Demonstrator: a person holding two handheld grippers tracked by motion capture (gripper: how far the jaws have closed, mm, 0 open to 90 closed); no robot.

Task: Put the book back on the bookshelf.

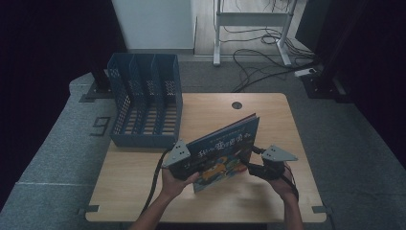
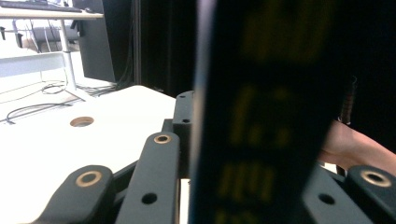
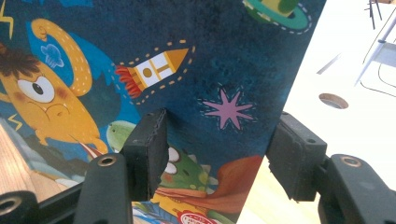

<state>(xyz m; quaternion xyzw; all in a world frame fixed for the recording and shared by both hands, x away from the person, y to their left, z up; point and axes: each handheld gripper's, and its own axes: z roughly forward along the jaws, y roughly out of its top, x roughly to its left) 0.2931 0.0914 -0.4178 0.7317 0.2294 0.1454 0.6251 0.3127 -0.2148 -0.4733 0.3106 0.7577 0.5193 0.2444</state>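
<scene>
A picture book [image 1: 230,141] with a dark blue cartoon cover stands tilted on its lower edge near the table's front middle. My left gripper [image 1: 191,165] is shut on the book's left side. In the left gripper view the book [image 2: 261,116] runs edge-on between the jaws of that gripper [image 2: 252,186]. My right gripper [image 1: 252,158] is open at the book's right edge. In the right gripper view the cover [image 3: 187,60] shows a rocket and a star. One pad [image 3: 149,149] lies in front of the cover, and the other stands past the book's edge.
A blue slotted file rack [image 1: 143,103] stands at the back left of the wooden table [image 1: 277,115]. A round cable hole [image 1: 237,105] sits at the back middle. Desk legs and loose cables [image 1: 258,57] lie on the floor beyond.
</scene>
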